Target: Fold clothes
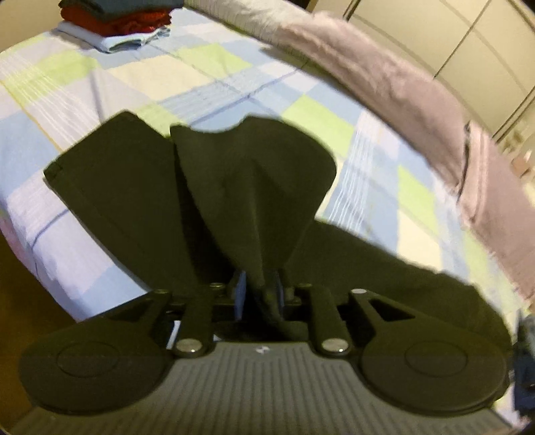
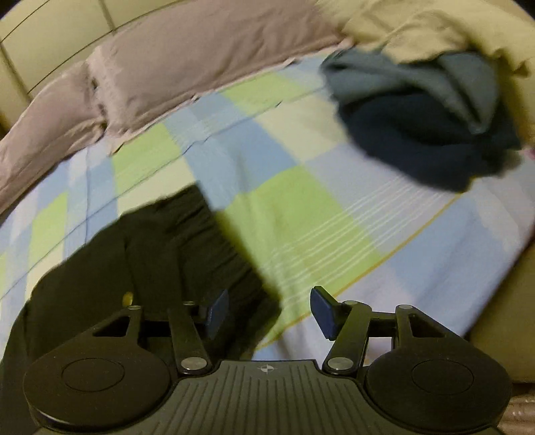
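A dark garment (image 1: 140,187) lies on the checked bed sheet (image 1: 174,77). My left gripper (image 1: 259,292) is shut on a bunched fold of it, and the cloth fans up and away from the blue pads. In the right wrist view the same dark garment (image 2: 160,247) lies at the lower left. My right gripper (image 2: 269,313) is open and empty, with its left pad over the garment's edge and its right pad over the sheet (image 2: 301,214).
A stack of folded clothes (image 1: 117,23) sits at the far corner of the bed. A loose heap of blue and grey clothes (image 2: 424,123) lies at the right. A grey pillow (image 2: 187,63) and a yellow blanket (image 2: 418,26) line the far edge.
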Demonstrator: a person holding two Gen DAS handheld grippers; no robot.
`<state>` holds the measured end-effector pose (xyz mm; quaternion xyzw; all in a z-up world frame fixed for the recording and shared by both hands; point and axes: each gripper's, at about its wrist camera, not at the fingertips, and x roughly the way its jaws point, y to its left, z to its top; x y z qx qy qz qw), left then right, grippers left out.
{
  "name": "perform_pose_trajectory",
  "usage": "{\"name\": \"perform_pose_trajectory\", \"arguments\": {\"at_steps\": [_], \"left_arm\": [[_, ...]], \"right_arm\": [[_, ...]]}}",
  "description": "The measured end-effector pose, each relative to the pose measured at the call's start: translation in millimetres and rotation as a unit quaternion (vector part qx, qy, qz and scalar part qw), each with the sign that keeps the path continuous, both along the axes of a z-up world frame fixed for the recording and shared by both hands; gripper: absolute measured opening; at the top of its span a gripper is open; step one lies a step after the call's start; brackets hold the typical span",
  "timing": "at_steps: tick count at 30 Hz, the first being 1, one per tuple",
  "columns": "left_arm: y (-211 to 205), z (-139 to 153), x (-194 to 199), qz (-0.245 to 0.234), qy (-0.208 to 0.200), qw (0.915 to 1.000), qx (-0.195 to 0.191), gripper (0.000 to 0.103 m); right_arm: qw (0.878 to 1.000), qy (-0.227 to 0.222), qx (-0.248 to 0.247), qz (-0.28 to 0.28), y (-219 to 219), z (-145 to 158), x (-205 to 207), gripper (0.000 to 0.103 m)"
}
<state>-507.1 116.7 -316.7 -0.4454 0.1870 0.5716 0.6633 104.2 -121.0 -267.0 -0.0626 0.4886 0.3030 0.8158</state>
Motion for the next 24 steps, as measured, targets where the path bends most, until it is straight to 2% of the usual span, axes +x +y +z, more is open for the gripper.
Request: {"name": "perform_pose_trajectory", "arguments": {"at_steps": [2, 4, 9, 11, 12, 13, 14, 15, 17, 19, 20, 21, 24], "left_arm": [[9, 5, -17, 0.026, -0.020, 0.9993, 0.016, 0.018], [24, 2, -33, 0.065, -0.039, 0.9970, 0.018, 0.029], [88, -37, -57, 0.146, -0.073, 0.9861, -0.032, 0.037], [110, -54, -59, 0.156, -0.079, 0.9830, -0.057, 0.031], [116, -61, -59, 0.157, -0.088, 0.9818, -0.061, 0.022], [119, -62, -59, 0.152, -0.096, 0.9819, -0.058, 0.000], [121, -61, -60, 0.144, -0.103, 0.9827, -0.053, 0.000], [115, -53, -62, 0.140, -0.102, 0.9845, -0.030, 0.000], [94, -27, -70, 0.133, -0.092, 0.9863, 0.035, 0.000], [71, -3, -81, 0.137, -0.082, 0.9834, 0.086, 0.000], [58, 1, -91, 0.155, -0.078, 0.9808, 0.089, 0.001], [47, -3, -99, 0.167, -0.065, 0.9808, 0.075, 0.001], [31, -39, -115, 0.188, -0.026, 0.9819, -0.001, 0.001]], "right_arm": [[1.000, 0.011, 0.019, -0.009, 6, 3, -4, 0.058], [0.999, 0.022, 0.038, -0.016, 12, 5, -8, 0.058], [0.999, 0.035, 0.039, -0.005, 43, 3, -26, 0.058], [0.998, 0.041, 0.037, 0.001, 55, -1, -34, 0.058], [0.998, 0.045, 0.032, 0.005, 60, -3, -38, 0.058], [0.999, 0.047, 0.024, 0.010, 66, -6, -42, 0.058], [0.999, 0.048, 0.015, 0.015, 73, -9, -46, 0.058], [0.999, 0.048, 0.008, 0.018, 78, -11, -49, 0.058], [0.999, 0.045, -0.003, 0.025, 86, -14, -56, 0.058], [0.999, 0.042, -0.011, 0.026, 91, -17, -61, 0.058], [0.999, 0.042, -0.015, 0.025, 93, -19, -62, 0.058], [0.999, 0.043, -0.019, 0.025, 94, -21, -64, 0.058], [0.998, 0.045, -0.031, 0.026, 100, -29, -69, 0.058]]}}
